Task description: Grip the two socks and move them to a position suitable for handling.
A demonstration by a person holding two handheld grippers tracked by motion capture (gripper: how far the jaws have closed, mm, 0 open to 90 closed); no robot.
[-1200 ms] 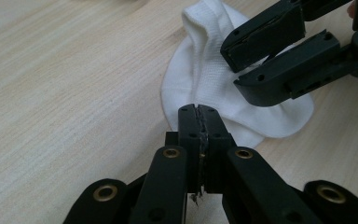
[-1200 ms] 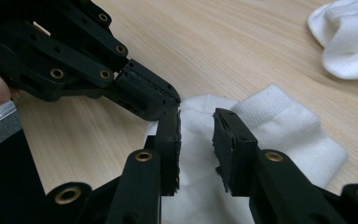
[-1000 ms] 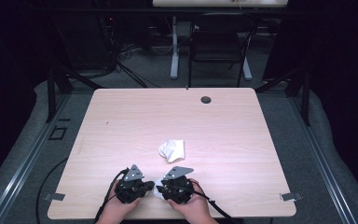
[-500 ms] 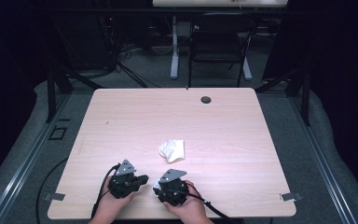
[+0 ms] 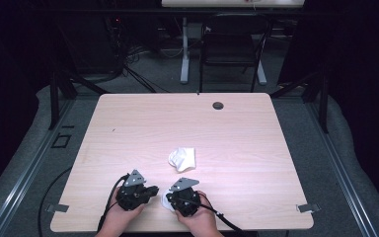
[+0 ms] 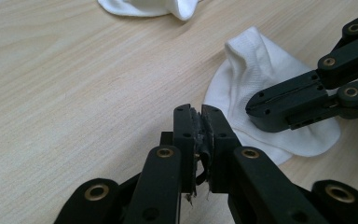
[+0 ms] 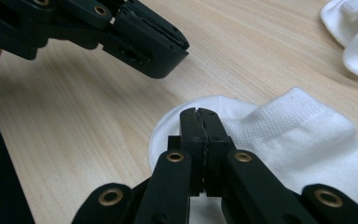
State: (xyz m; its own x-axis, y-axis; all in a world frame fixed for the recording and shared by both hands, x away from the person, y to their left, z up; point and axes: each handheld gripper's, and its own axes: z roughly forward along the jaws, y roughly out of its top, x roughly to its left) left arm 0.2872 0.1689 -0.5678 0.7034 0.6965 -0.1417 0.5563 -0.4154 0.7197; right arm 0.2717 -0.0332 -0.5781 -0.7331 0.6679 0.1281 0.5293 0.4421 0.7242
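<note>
A flat white sock (image 7: 303, 140) lies on the wooden table (image 5: 128, 138) near its front edge; it is also under the jaws in the left gripper view (image 6: 261, 70) and peeks out in the high view (image 5: 166, 201). My right gripper (image 7: 199, 122) is shut with nothing between its jaws, its tips just over this sock's rounded end. My left gripper (image 6: 200, 122) is also shut and holds nothing, over bare wood just left of the sock. The two grippers point at each other, left (image 5: 152, 190) and right (image 5: 171, 198). A second, crumpled white sock (image 5: 182, 159) lies farther back.
A dark round grommet (image 5: 218, 105) sits near the table's far edge. Cables trail from both grippers off the front edge. A chair (image 5: 232, 44) and desk legs stand on the floor behind the table.
Both hands shifted a little to the left and slightly up the table. A bit of white sock now shows beside the right gripper.
</note>
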